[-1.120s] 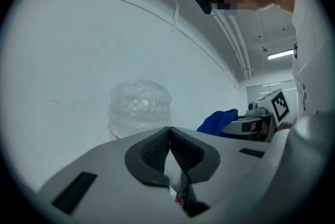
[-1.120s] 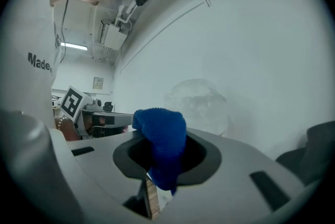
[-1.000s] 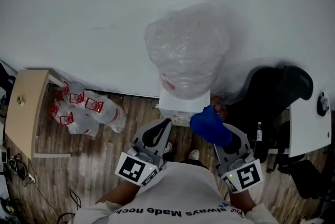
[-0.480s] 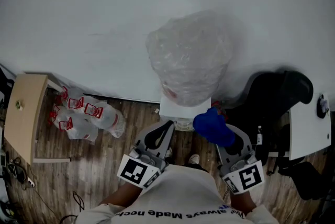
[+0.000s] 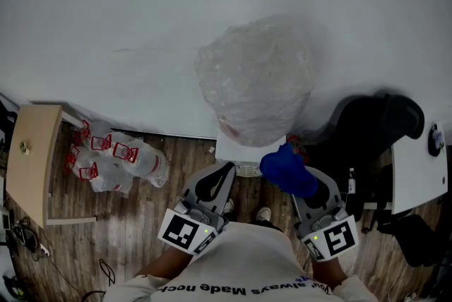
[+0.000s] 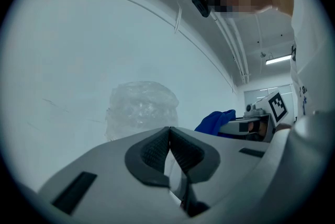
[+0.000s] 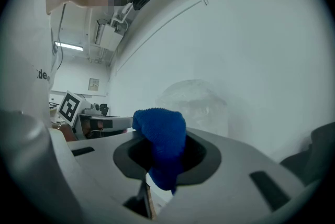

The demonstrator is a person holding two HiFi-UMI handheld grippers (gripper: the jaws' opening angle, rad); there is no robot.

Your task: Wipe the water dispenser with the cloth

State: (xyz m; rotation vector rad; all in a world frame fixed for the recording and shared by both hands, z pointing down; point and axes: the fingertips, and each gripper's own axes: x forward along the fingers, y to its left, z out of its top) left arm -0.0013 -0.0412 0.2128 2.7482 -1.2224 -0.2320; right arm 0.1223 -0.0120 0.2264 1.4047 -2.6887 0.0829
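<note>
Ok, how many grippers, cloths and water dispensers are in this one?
Hand-held grippers: 2, the left hand-held gripper and the right hand-held gripper
Blue cloth: 1
Water dispenser: 1
Total: 4

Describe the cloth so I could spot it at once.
Find the white wall and the water dispenser against it, its top wrapped in clear plastic. Just right of its white body, the right gripper pinches the cloth. It is the only bright blue thing in view.

Head down — gripper views forward (dispenser [image 5: 244, 149] shared)
</note>
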